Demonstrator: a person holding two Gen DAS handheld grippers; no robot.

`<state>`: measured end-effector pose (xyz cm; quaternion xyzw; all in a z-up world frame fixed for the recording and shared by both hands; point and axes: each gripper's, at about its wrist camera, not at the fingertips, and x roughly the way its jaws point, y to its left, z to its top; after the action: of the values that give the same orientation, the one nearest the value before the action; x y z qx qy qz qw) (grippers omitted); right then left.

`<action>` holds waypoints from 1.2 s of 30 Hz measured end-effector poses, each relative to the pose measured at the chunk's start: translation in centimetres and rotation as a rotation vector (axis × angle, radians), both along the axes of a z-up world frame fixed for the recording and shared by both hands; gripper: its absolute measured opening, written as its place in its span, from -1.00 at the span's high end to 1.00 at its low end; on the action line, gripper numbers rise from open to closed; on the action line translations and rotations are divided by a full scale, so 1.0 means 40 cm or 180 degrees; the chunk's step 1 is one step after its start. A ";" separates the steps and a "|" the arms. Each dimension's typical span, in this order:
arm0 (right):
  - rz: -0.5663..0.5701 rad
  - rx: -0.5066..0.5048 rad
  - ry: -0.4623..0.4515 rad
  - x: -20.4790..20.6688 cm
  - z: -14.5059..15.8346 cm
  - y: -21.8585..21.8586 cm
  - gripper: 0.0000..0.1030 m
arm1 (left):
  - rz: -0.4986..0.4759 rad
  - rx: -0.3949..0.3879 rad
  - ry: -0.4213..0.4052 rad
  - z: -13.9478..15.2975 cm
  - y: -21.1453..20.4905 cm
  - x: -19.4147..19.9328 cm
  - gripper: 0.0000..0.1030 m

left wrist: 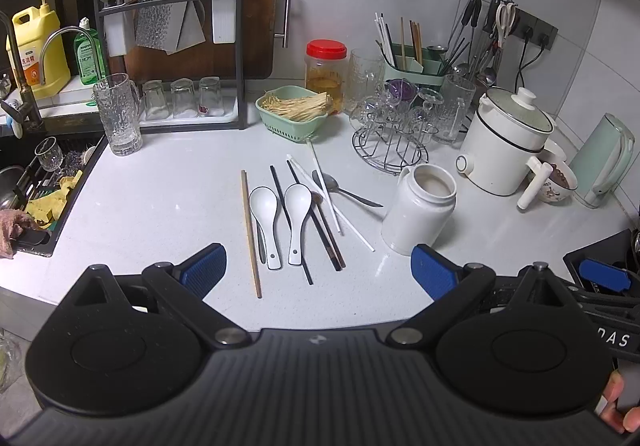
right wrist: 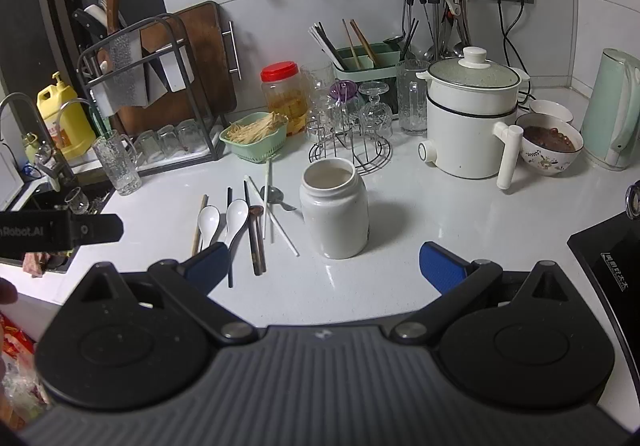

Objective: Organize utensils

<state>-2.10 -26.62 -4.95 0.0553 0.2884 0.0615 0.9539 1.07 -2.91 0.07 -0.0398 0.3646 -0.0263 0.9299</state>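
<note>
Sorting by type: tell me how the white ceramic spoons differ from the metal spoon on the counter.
The two white ceramic spoons are glossy white with short, broad handles; the metal spoon is grey with a slim handle. The ceramic ones lie parallel, the metal one angled. All lie bowl-up.

Both wrist cameras look forward and down over spread blue pads at the white counter (left wrist: 160,198). The left view sits left, utensils straight ahead; the right view faces the white jar (right wrist: 334,214). Both share the back wall clutter.
</note>
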 end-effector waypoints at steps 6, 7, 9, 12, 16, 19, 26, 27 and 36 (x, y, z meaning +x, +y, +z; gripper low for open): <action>0.0025 0.0008 -0.0018 -0.008 0.000 0.001 -1.00 | -0.0003 0.0000 -0.0006 -0.002 0.004 -0.002 -0.95; 0.0029 0.0007 -0.0024 -0.011 -0.001 0.001 -1.00 | -0.0003 -0.0008 0.0001 -0.002 0.005 -0.003 -0.95; 0.0057 0.0038 -0.0024 -0.013 -0.004 -0.001 -1.00 | 0.0006 -0.0041 -0.0024 0.000 0.005 -0.011 -0.95; 0.0079 0.0117 -0.0018 -0.016 -0.007 -0.010 -1.00 | 0.0032 -0.0002 -0.0060 0.006 -0.001 -0.018 -0.95; 0.0048 0.0162 -0.0017 -0.021 -0.009 -0.021 -1.00 | 0.0025 0.0011 -0.0040 0.005 -0.006 -0.017 -0.95; -0.0001 0.0088 -0.0065 -0.022 -0.006 -0.019 -1.00 | -0.0039 0.0136 -0.0090 -0.002 -0.011 -0.007 -0.95; 0.0041 0.0055 -0.0212 -0.022 -0.018 -0.030 -1.00 | 0.0124 0.0183 -0.0147 -0.009 0.027 0.040 -0.95; 0.0062 0.0083 -0.0211 -0.017 -0.024 -0.033 -1.00 | 0.0142 0.0193 -0.0148 -0.014 0.028 0.044 -0.95; 0.0146 0.0322 -0.0142 0.042 -0.076 -0.053 -0.93 | 0.0161 0.0234 -0.0083 -0.088 0.014 0.087 -0.95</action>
<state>-0.43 -28.74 -7.98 0.0955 0.2648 0.0990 0.9545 4.56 -2.34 -3.46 -0.0144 0.3520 0.0102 0.9358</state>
